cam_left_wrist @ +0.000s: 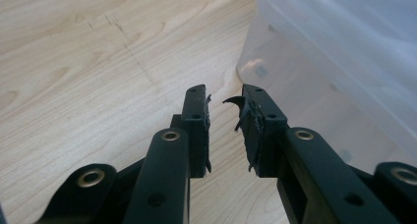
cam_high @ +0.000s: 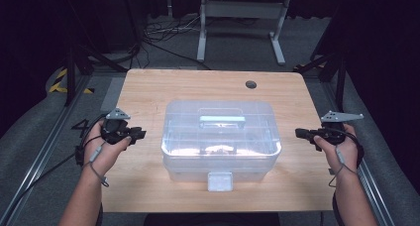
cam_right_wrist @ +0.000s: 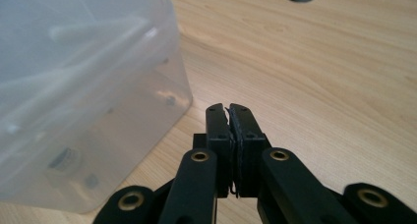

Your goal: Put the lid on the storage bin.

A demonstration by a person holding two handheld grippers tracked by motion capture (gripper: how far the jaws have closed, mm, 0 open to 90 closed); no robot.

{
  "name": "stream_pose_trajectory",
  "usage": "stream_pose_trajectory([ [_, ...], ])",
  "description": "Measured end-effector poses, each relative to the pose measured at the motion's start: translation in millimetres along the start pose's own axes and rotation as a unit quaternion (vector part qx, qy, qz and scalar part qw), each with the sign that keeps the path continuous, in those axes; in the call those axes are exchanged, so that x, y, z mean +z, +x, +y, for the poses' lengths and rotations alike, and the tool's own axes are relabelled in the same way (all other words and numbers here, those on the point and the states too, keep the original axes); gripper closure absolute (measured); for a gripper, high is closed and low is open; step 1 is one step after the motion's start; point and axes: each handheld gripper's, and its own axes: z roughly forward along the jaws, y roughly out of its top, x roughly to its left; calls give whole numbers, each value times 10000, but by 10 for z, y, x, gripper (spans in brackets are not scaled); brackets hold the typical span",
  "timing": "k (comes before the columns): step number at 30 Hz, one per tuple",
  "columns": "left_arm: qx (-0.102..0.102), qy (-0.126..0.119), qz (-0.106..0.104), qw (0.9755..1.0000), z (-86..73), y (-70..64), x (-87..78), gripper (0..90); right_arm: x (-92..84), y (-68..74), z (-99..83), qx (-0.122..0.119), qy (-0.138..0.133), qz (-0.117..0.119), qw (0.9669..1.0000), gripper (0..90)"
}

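Forearms entered nearest, flanking the lidded clear storage box [cam_high: 221, 139] at mid-table [cam_high: 148, 87]: left gripper [cam_high: 139, 134] jaws parted and empty just left of it, right gripper [cam_high: 299, 133] jaws pressed together just right, neither touching, so opening the front latch [cam_high: 220, 181] appeared not yet begun.

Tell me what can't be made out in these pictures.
- What lies inside the clear plastic box: in the high view glare and its cloudy lid blur the contents; in both gripper views they are faint shapes behind hazy walls.
- The front latch: too small to tell whether it is fastened.
- The person's arms: cut off by the bottom edge.
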Motion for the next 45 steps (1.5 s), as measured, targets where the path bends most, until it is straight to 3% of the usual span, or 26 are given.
stream_pose_trajectory([
  [3,-37,60,-64,10000,-20,5,64,725,91,-52,-49,42,73,-25,10000,881],
  [4,41,57,-26,10000,-26,19,95,723,120,-71,-66,12,102,-29,9999,881],
  [9,5,277,-5,9996,-80,48,205,718,253,-123,-139,7,224,-59,9997,880],
  [14,50,327,19,9995,-129,87,287,718,327,-147,-191,1,273,-57,9996,879],
  [15,28,383,-91,9992,-133,97,294,718,338,-149,-200,18,272,-57,9996,878],
  [19,-48,389,-146,9991,-166,102,338,714,395,-170,-242,35,324,-65,9994,872],
  [27,18,570,-59,9984,-233,125,452,711,509,-187,-316,38,425,-103,9990,870],
  [30,-85,606,-204,9979,-251,123,502,684,556,-191,-345,0,415,-123,9991,864],
  [35,33,660,-92,9978,-261,111,563,687,639,-206,-386,34,407,-161,9990,852],
  [45,-25,528,326,9981,-293,46,650,672,696,-190,-431,50,374,-339,9987,840],
])
